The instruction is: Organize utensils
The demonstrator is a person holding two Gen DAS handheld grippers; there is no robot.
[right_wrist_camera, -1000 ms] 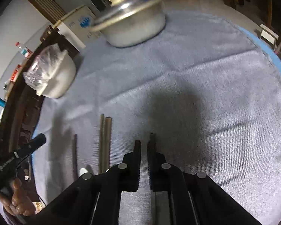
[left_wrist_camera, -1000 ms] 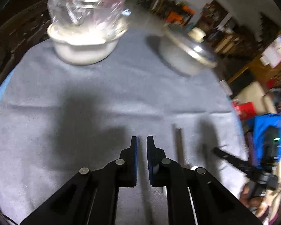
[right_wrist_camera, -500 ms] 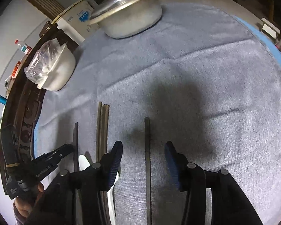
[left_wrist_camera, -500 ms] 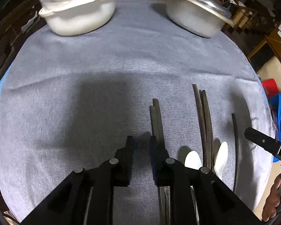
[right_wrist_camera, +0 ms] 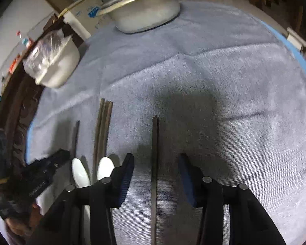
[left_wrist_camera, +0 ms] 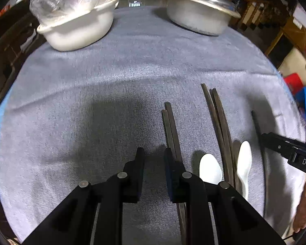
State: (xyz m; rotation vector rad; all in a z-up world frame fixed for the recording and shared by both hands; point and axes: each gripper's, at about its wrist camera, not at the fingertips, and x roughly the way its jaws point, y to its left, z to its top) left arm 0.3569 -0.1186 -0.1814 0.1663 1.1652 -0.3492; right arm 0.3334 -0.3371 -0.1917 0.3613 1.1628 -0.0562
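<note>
A grey cloth (left_wrist_camera: 91, 106) covers the round table, with a blue edge showing at its rim. At the far side stand a lidded metal pot (left_wrist_camera: 200, 14) and, to its left, a white bowl (left_wrist_camera: 77, 30) with crumpled clear plastic (left_wrist_camera: 65, 0) on top; both are well apart from the utensils.

Nearer, the utensils lie in rough rows pointing away from the cameras. In the left wrist view a dark chopstick pair (left_wrist_camera: 170, 128) lies just right of the left gripper (left_wrist_camera: 154, 157), its near end hidden under the gripper's right finger. Further right is a second pair (left_wrist_camera: 218, 118), with a white spoon (left_wrist_camera: 210, 168) on its left and another white spoon (left_wrist_camera: 243, 163) on its right. A single dark stick (left_wrist_camera: 257, 124) lies beyond them, by the right gripper's black body.

The left gripper is slightly open, a narrow gap between its jaws, with bare cloth in the gap; it holds nothing. Whether its right finger touches the pair beneath it cannot be told.

In the right wrist view the right gripper (right_wrist_camera: 156, 163) is wide open. The dark stick (right_wrist_camera: 154, 159) lies on the cloth between its jaws, clear of both blue pads (right_wrist_camera: 126, 175).
</note>
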